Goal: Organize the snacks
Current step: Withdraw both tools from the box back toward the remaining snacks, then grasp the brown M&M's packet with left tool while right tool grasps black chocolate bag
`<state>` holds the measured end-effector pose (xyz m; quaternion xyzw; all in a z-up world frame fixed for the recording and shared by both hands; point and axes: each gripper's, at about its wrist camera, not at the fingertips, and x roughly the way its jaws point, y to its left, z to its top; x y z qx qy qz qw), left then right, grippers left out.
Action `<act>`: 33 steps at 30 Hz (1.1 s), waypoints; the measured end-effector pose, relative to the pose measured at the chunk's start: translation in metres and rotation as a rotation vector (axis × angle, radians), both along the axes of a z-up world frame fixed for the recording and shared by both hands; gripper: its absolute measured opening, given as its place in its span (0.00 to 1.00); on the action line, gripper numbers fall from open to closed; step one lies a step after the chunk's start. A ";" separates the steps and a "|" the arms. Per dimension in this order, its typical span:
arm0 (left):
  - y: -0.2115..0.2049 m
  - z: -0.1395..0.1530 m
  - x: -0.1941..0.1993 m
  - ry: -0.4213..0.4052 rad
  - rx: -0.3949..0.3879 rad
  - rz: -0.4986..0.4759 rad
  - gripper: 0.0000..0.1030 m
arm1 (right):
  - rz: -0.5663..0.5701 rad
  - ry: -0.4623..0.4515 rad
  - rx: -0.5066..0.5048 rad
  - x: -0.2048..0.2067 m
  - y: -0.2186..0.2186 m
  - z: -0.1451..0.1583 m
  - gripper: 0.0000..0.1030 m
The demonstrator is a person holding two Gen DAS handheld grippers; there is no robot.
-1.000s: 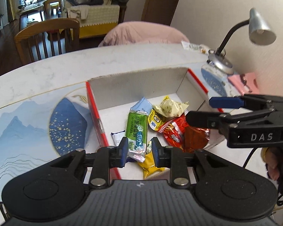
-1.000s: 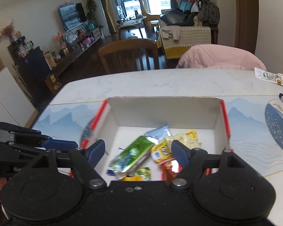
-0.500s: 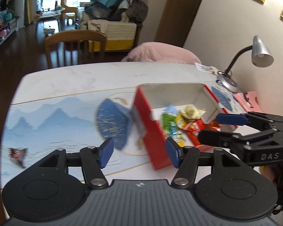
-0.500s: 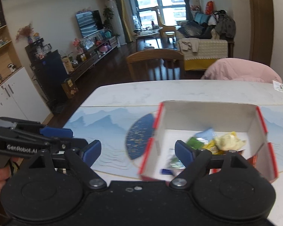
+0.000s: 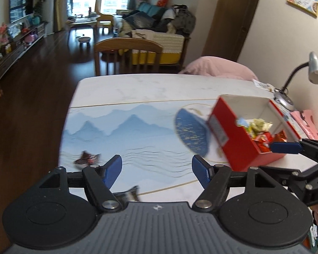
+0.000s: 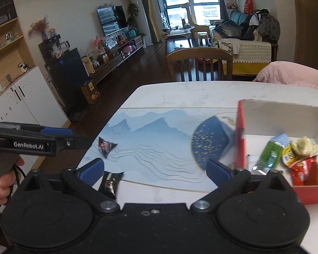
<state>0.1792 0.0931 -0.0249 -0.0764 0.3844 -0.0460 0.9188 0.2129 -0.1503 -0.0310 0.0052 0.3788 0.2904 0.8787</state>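
**Both hand-held grippers carried off the box toward the loose snacks**

Since a second ago both views have been swung leftward, away from the red box (image 5: 241,139): it is now seen at the right edge of each view, where earlier it filled the middle, and the green packet (image 6: 269,154) once pinched by the left hand-held gripper (image 5: 156,172) is now seen lying inside the box with the other wrappers. The jaws of that gripper have just been opening and stand apart with nothing between them. The jaws of the right hand-held gripper (image 6: 154,169) have just been opening too, and are spread wide and empty.

Two dark snack packets are left on the table (image 5: 137,89) — a triangular packet (image 6: 106,146) out on the blue placemat (image 6: 159,139), and a second dark packet (image 6: 111,182) just beside the right gripper's left finger, partly hidden by it.

The step in hand is judged to be a reach for one of these. It is best done with the jaws kept wide until the packet is centred between the pads, the approach made low, and the wrapper pinched across its thicker middle rather than a thin, slippery corner.
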 end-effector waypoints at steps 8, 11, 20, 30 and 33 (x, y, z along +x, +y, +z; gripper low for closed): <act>0.050 -0.032 -0.004 0.022 0.030 0.077 0.78 | 0.027 0.023 -0.072 -0.008 0.060 -0.024 1.00; 0.061 -0.043 0.001 0.032 0.046 0.078 0.78 | 0.051 0.047 -0.084 -0.008 0.079 -0.034 1.00; 0.080 -0.084 0.034 0.077 0.090 0.066 0.78 | 0.128 0.116 -0.167 0.000 0.124 -0.066 0.99; 0.089 -0.120 0.070 0.157 0.083 0.051 0.78 | 0.167 0.194 -0.261 0.019 0.157 -0.103 0.95; 0.091 -0.126 0.081 0.177 0.074 0.066 0.78 | 0.177 0.217 -0.273 0.025 0.164 -0.109 0.91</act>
